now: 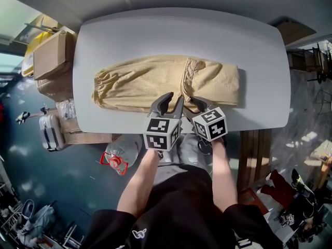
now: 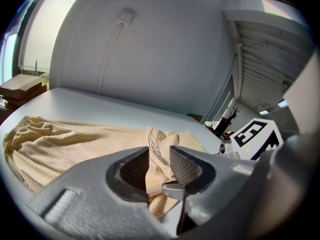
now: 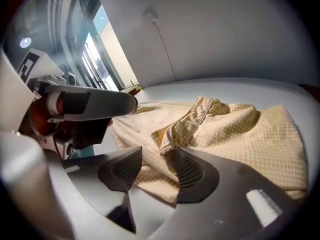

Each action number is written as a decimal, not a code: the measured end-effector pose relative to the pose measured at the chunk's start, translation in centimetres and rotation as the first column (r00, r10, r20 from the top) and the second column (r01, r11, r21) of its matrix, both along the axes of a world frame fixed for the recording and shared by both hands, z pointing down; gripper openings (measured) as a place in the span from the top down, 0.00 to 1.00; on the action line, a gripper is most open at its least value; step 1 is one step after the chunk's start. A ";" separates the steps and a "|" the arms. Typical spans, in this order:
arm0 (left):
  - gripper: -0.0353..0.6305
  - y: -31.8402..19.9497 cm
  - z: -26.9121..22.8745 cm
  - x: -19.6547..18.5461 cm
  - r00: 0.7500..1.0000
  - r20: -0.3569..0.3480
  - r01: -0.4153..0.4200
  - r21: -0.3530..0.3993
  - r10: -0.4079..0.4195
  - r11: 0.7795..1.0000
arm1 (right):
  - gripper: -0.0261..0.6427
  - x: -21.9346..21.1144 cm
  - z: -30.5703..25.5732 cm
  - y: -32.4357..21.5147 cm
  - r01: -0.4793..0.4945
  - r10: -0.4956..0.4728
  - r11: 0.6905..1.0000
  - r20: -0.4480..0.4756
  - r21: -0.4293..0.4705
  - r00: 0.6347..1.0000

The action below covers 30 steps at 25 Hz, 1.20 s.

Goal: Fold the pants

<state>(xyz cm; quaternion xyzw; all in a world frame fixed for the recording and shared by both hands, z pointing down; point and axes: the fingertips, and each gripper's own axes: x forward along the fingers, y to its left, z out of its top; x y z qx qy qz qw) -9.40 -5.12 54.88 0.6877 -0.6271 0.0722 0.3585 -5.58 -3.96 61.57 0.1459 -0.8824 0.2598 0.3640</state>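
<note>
Pale yellow checked pants (image 1: 140, 82) lie across the white table (image 1: 155, 30), the elastic waist at the left and one part folded over at the right, its hem (image 1: 188, 71) running across the middle. Both grippers hover side by side at the pants' near edge by that fold. My left gripper (image 1: 174, 98) is open; in the left gripper view (image 2: 159, 159) the hem (image 2: 152, 144) shows through the gap and the pads do not press on it. My right gripper (image 1: 199, 104) is open too; in its own view (image 3: 157, 159) the folded edge (image 3: 172, 134) lies by one pad.
Cardboard boxes (image 1: 49, 56) stand left of the table, with a suitcase (image 1: 49, 131) and a big water bottle with a red handle (image 1: 122, 154) on the floor below. Wooden furniture (image 1: 249, 154) stands at the right. The table's front edge runs just under the grippers.
</note>
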 end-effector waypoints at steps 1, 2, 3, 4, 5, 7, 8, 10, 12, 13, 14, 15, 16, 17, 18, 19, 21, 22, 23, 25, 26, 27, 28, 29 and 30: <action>0.74 -0.1 0.0 0.0 1.000 0.000 -0.002 0.001 0.002 1.000 | 0.65 0.1 0.0 -0.1 -0.003 0.003 1.000 -0.007 0.012 1.000; 0.74 -0.2 -0.1 0.0 1.000 0.001 -0.004 0.003 0.004 1.000 | 0.68 0.3 -0.2 -0.4 -0.011 0.011 1.000 -0.007 0.023 1.000; 0.74 -0.3 -0.3 0.1 1.000 0.002 -0.006 0.005 0.006 1.000 | 0.73 0.4 -0.6 -0.7 -0.027 0.027 0.999 0.004 0.031 1.000; 0.74 -0.4 -0.4 0.1 1.000 0.002 -0.009 0.008 0.009 1.000 | 0.78 0.5 -1.1 -1.1 -0.052 0.051 0.998 0.028 0.032 0.998; 0.74 -0.6 -0.5 0.2 1.000 0.002 -0.013 0.011 0.013 1.000 | 0.82 0.6 -1.9 -1.6 -0.085 0.083 0.996 0.063 0.022 0.995; 0.74 -1.1 -0.8 0.4 1.000 0.003 -0.022 0.019 0.021 1.000 | 0.85 0.6 -3.7 -2.6 -0.152 0.152 0.988 0.144 -0.013 0.978; 0.77 -1.3 -0.9 0.6 1.000 0.004 -0.026 0.024 0.026 0.999 | 0.86 0.6 -4.6 -3.1 -0.175 0.176 0.984 0.180 -0.021 0.968; 0.78 -1.9 -1.3 1.1 0.999 0.007 -0.037 0.037 0.036 0.999 | 0.86 0.9 -6.6 -3.9 -0.196 0.193 0.981 0.239 -0.010 0.952; 0.80 -2.5 -2.0 1.5 0.999 0.012 -0.044 0.050 0.043 0.998 | 0.86 1.2 -8.7 -4.6 -0.200 0.187 0.980 0.291 0.015 0.938; 0.82 -2.8 -2.3 1.7 0.999 0.015 -0.045 0.057 0.044 0.997 | 0.86 1.4 -9.7 -4.9 -0.196 0.177 0.980 0.313 0.029 0.933; 0.82 -3.1 -2.7 1.8 0.999 0.018 -0.045 0.065 0.044 0.997 | 0.85 1.4 -10.6 -5.0 -0.184 0.161 0.982 0.333 0.039 0.929; 0.83 -3.4 -3.1 1.7 0.999 0.020 -0.043 0.074 0.042 0.996 | 0.81 1.4 -11.5 -5.0 -0.165 0.139 0.985 0.352 0.045 0.925; 0.83 -3.7 -3.5 1.6 0.999 0.022 -0.041 0.082 0.039 0.996 | 0.77 1.3 -12.4 -5.0 -0.147 0.118 0.988 0.374 0.051 0.920; 0.84 -3.9 -3.8 1.5 0.999 0.024 -0.038 0.090 0.036 0.995 | 0.73 1.3 -13.3 -5.1 -0.140 0.104 0.988 0.395 0.064 0.913; 0.84 -4.2 -4.2 1.4 0.999 0.027 -0.036 0.099 0.033 0.994 | 0.73 1.5 -14.2 -5.3 -0.148 0.100 0.985 0.412 0.084 0.906; 0.84 -4.5 -4.7 1.2 0.999 0.030 -0.033 0.108 0.030 0.994 | 0.74 1.7 -15.1 -5.7 -0.167 0.104 0.979 0.422 0.114 0.901; 0.84 -5.0 -5.6 0.9 0.999 0.036 -0.027 0.128 0.023 0.991 | 0.84 2.5 -17.0 -6.9 -0.216 0.118 0.958 0.424 0.191 0.898; 0.85 -5.2 -6.1 0.8 0.999 0.038 -0.025 0.138 0.020 0.990 | 0.87 2.9 -18.0 -7.5 -0.241 0.127 0.944 0.423 0.226 0.897; 0.86 -5.5 -6.6 0.8 0.999 0.041 -0.025 0.149 0.019 0.989 | 0.89 3.4 -18.9 -8.1 -0.266 0.138 0.929 0.426 0.258 0.894; 0.88 -6.2 -7.7 1.2 0.999 0.045 -0.031 0.175 0.023 0.984 | 0.93 4.5 -21.0 -9.2 -0.320 0.163 0.894 0.439 0.314 0.884; 0.90 -6.6 -8.3 1.6 0.998 0.049 -0.038 0.189 0.029 0.981 | 0.95 5.2 -22.0 -9.8 -0.348 0.176 0.874 0.448 0.339 0.877; 0.92 -7.0 -8.9 2.0 0.998 0.052 -0.047 0.202 0.037 0.978 | 0.95 5.9 -23.0 -10.2 -0.375 0.189 0.855 0.457 0.359 0.869; 0.94 -7.5 -9.5 2.6 0.997 0.055 -0.059 0.216 0.048 0.975 | 0.95 6.5 -23.8 -10.6 -0.398 0.202 0.838 0.467 0.374 0.861; 0.94 -7.9 -10.0 3.2 0.996 0.058 -0.072 0.230 0.061 0.971 | 0.95 7.2 -24.7 -11.0 -0.418 0.212 0.823 0.476 0.383 0.854; 0.94 -8.4 -10.7 3.8 0.995 0.061 -0.087 0.244 0.074 0.966 | 0.95 7.8 -25.4 -11.3 -0.435 0.221 0.812 0.484 0.390 0.847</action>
